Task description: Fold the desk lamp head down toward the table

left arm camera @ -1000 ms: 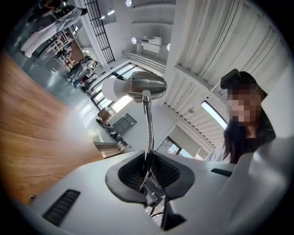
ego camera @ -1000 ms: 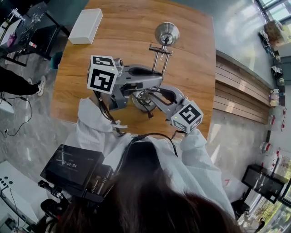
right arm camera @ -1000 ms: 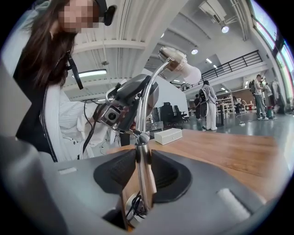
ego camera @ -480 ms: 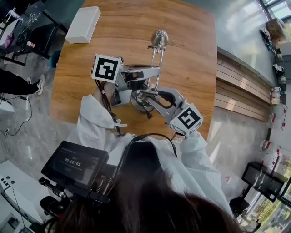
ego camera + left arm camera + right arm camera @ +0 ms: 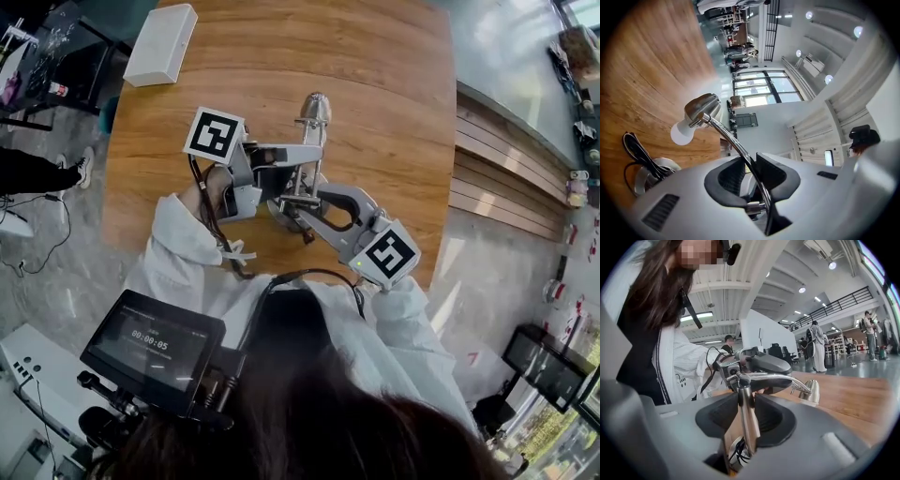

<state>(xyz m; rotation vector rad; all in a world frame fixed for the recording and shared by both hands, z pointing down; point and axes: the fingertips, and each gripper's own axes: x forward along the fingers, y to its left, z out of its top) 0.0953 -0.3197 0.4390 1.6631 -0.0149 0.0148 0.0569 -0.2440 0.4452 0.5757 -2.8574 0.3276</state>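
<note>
The chrome desk lamp stands on the wooden table (image 5: 394,112). Its head (image 5: 314,108) hangs low over the wood, and the white bulb (image 5: 680,134) points at the table. The upper arm (image 5: 733,143) runs between the jaws of my left gripper (image 5: 749,164), which have just been opening; a gap shows beside the rod. In the head view the left gripper (image 5: 302,157) sits mid-arm. My right gripper (image 5: 746,405) is shut on the upright post (image 5: 746,423) above the round base (image 5: 649,172); from above, the right gripper (image 5: 298,208) reaches in from the right.
A white box (image 5: 159,45) lies at the table's far left corner. The lamp's black cord (image 5: 640,152) loops at the base. The table's right edge (image 5: 448,141) drops to grey floor. People stand far off in the hall (image 5: 818,345).
The lamp head has swung down from facing up to lying near the wood. My left gripper sank and rolled with the arm, and its jaws stand wider now. The right gripper held still.
</note>
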